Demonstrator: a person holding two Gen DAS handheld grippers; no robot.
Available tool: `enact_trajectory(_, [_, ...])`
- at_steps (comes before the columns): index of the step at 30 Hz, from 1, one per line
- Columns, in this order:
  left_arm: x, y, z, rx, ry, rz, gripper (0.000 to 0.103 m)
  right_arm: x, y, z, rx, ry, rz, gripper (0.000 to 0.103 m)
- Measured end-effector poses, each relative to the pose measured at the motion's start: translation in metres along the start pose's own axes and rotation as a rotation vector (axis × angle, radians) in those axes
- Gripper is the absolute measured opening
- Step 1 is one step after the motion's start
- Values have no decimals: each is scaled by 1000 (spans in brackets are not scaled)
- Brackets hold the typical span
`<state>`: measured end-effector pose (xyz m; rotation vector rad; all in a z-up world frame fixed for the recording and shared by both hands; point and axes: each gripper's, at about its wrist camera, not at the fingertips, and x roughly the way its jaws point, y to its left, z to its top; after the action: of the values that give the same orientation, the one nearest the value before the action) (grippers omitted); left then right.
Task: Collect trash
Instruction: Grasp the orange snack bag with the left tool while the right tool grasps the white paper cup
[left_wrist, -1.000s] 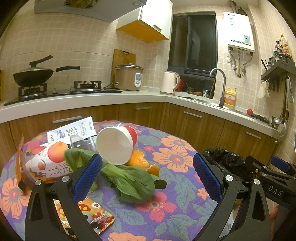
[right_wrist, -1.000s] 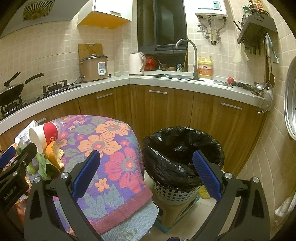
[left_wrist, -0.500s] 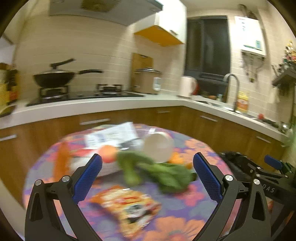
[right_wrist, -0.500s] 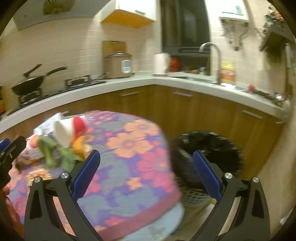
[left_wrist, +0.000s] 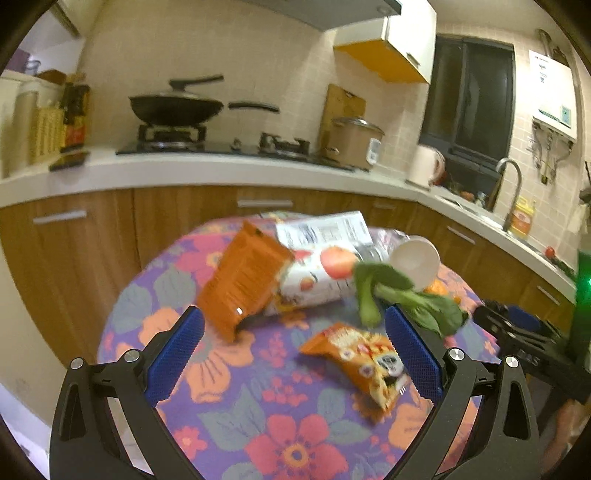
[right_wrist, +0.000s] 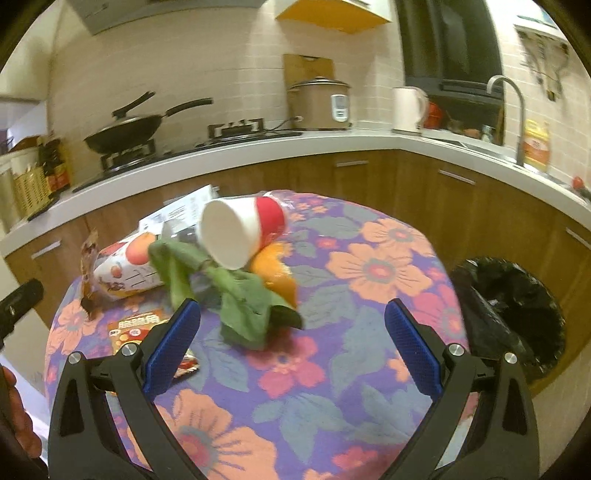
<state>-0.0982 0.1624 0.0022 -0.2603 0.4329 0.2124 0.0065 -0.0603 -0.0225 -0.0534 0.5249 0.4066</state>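
Observation:
Trash lies on a round table with a flowered cloth (left_wrist: 236, 417) (right_wrist: 369, 362). An orange snack bag (left_wrist: 242, 280) leans on a white fruit-print carton (left_wrist: 317, 280) (right_wrist: 122, 271). A small orange wrapper (left_wrist: 358, 362) (right_wrist: 136, 328) lies flat just ahead of my left gripper (left_wrist: 293, 354), which is open and empty. A leafy green (left_wrist: 399, 295) (right_wrist: 236, 295), a red and white paper cup (right_wrist: 240, 230) (left_wrist: 415, 260) on its side and an orange peel (right_wrist: 275, 273) lie ahead of my right gripper (right_wrist: 291, 350), open and empty too. A black-lined bin (right_wrist: 509, 314) stands right of the table.
Wooden cabinets under a white counter (left_wrist: 221, 170) curve behind the table, carrying a wok (left_wrist: 177, 107), a rice cooker (right_wrist: 321, 103), a kettle (right_wrist: 408, 109) and a sink tap (right_wrist: 509, 110). The other gripper's black body (left_wrist: 532, 350) shows at the right of the left wrist view.
Both grippers have swung left. The left view now takes in the orange bag and the wrapper; the right view has turned from the bin to the table's trash. Both stay open.

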Motion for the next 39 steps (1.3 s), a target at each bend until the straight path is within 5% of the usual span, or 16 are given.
enact_trajectory(7, [48, -20, -13, -11, 219, -90, 86, 19, 5, 10, -37, 33, 36, 86])
enact_trajectory(11, [71, -39, -22, 37, 308, -58, 71, 31, -4, 20, -48, 59, 59, 84])
enact_trajectory(21, [92, -57, -32, 71, 384, -13, 40, 58, -2, 56, -112, 55, 80, 80])
enact_trajectory(26, [90, -51, -29, 45, 372, -18, 28, 79, 9, 66, -133, 93, 72, 66])
enact_trajectory(36, [69, -50, -26, 33, 290, -59, 19, 100, 7, 59, -116, 118, 5, 4])
enact_trajectory(39, [68, -57, -20, 31, 269, -76, 19, 94, 0, 60, -104, 86, -2, 1])
